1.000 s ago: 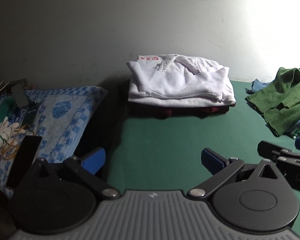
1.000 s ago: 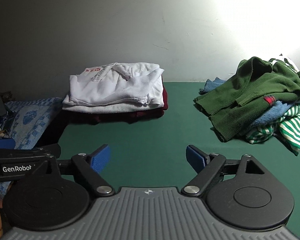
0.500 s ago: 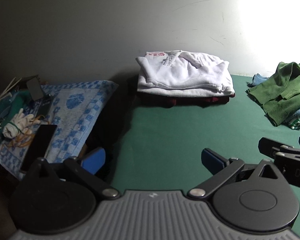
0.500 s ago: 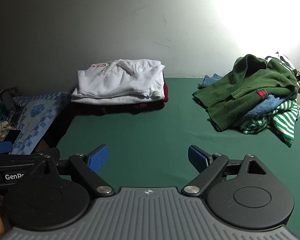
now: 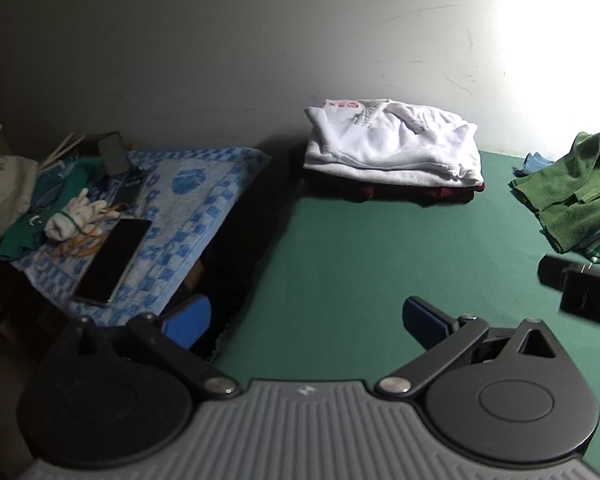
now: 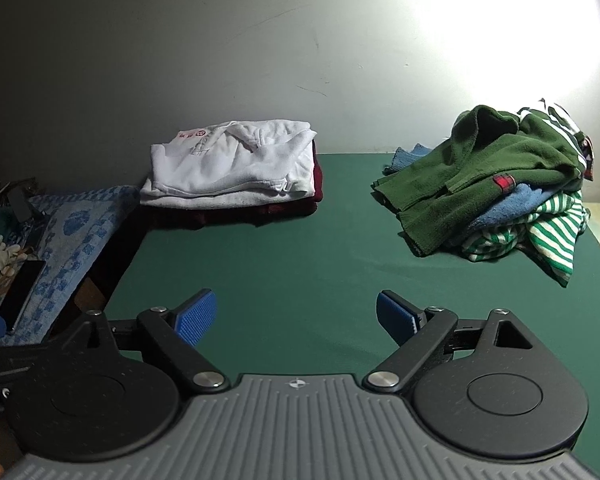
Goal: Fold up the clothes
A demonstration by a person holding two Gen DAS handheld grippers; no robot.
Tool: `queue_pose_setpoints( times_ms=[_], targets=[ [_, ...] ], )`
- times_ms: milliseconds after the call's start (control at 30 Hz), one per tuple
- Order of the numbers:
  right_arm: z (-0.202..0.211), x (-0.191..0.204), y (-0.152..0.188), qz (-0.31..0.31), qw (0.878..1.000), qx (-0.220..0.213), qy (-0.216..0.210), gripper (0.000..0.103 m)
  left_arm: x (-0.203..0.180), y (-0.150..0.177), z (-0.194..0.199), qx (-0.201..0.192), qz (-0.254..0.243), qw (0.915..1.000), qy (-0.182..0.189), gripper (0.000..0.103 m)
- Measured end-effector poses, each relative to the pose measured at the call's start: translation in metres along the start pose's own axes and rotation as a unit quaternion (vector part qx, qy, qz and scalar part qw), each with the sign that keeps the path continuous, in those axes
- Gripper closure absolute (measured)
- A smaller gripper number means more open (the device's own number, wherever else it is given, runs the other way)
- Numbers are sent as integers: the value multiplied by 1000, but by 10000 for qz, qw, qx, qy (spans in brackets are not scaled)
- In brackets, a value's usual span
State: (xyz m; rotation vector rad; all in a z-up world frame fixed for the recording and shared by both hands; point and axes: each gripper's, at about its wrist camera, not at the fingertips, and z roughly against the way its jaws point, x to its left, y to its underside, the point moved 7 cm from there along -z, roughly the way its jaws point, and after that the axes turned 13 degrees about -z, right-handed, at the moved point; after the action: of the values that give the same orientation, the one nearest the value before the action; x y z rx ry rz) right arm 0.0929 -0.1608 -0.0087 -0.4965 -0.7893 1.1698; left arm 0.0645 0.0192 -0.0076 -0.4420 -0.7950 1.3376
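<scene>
A folded white garment [image 5: 392, 148] [image 6: 232, 164] lies on top of a folded dark red one [image 5: 412, 192] [image 6: 288, 208] at the back of the green table [image 5: 380, 264] [image 6: 300, 256]. An unfolded heap sits at the right: a green fleece [image 6: 484, 164] [image 5: 572, 188] over a blue piece [image 6: 508, 208] and a green-and-white striped piece [image 6: 548, 232]. My left gripper [image 5: 306, 316] is open and empty over the table's left edge. My right gripper [image 6: 296, 316] is open and empty above the near middle of the table, far from both piles.
Left of the table lies a blue patterned towel [image 5: 188, 216] [image 6: 80, 232] carrying a phone [image 5: 114, 260], white gloves [image 5: 76, 216] and small clutter. A dark gap [image 5: 236, 264] separates it from the table. A wall [image 5: 300, 40] stands close behind.
Both grippers have drawn back and up from the folded stack, which now looks smaller and farther. More of the towel on the left has come into view. Both stay open.
</scene>
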Motion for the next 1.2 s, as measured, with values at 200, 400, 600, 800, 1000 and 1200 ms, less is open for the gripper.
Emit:
queue_pose_setpoints(
  times_ms=[200, 400, 600, 800, 1000, 1200],
  targets=[
    [14, -12, -2, -111, 9999, 75, -95, 13, -15, 4, 21, -57, 14, 9999, -122, 0],
    [29, -18, 2, 60, 9998, -82, -155, 13, -28, 9, 37, -16, 24, 9998, -176, 0],
    [36, -16, 3, 255, 9995, -164, -53, 13, -31, 7, 40, 3, -35, 10000, 1, 0],
    [38, -13, 4, 122, 9998, -137, 2, 14, -31, 2, 41, -122, -139, 9997, 156, 0],
    [38, -9, 7, 22, 9997, -160, 163, 14, -28, 2, 37, -138, -198, 9993, 287, 0],
    [39, -5, 11, -83, 9993, -202, 314, 14, -19, 6, 31, -100, -150, 9989, 427, 0]
  ],
)
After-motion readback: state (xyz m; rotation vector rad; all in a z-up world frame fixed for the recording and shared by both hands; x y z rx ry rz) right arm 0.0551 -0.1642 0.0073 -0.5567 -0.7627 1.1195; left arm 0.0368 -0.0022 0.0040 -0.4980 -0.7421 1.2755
